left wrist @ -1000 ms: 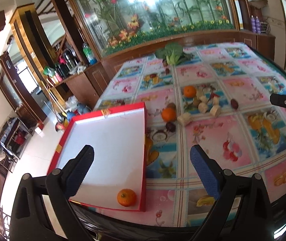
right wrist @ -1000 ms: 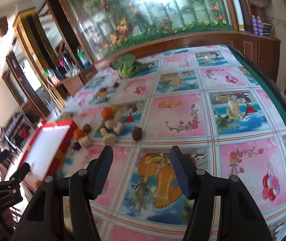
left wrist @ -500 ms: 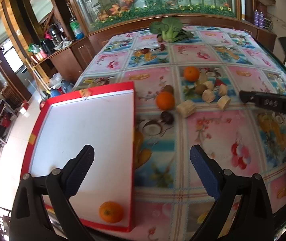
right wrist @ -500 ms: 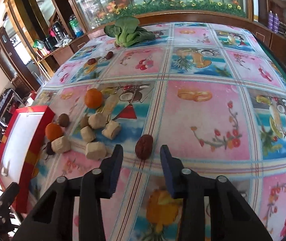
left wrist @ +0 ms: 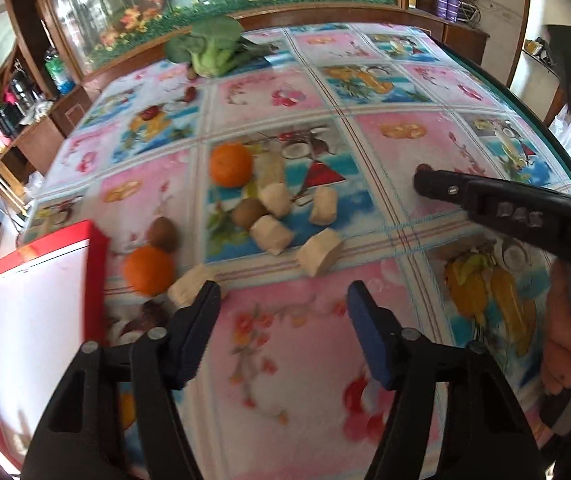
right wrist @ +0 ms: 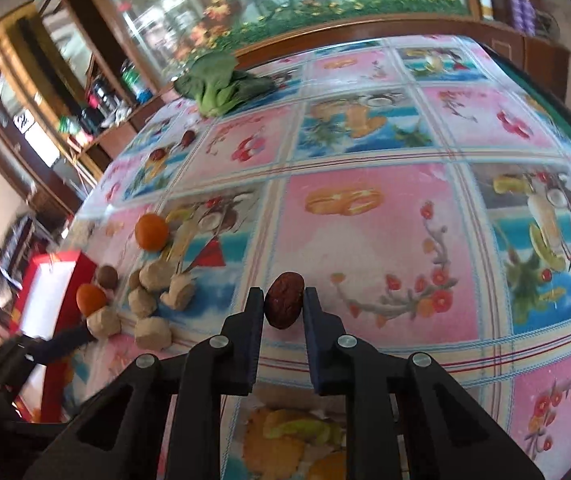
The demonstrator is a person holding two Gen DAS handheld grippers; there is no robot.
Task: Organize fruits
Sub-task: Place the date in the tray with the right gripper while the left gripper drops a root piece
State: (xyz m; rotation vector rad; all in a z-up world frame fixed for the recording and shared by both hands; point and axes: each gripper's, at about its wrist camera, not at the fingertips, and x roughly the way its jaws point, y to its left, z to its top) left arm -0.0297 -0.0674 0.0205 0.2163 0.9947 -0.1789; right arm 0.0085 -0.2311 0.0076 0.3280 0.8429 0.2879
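The tabletop (right wrist: pixel 365 240) carried a red tray (left wrist: pixel 97 248) at its left edge, with oranges (left wrist: pixel 231 165) and tan chunks (left wrist: pixel 271 234) just right of it. The left claw (left wrist: pixel 283 300) hung wide open, holding nothing. The right claw (right wrist: pixel 284 306) was nearly closed, both fingers against a brown date (right wrist: pixel 284 305) near mid-table.

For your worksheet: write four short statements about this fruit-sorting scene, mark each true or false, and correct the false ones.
1. The right gripper has its fingers on either side of a dark red date. True.
2. The left gripper holds an orange. False: it is open and holds nothing.
3. The leafy green vegetable lies inside the red tray. False: it lies on the tablecloth at the far end.
4. Two oranges lie on the tablecloth. True.
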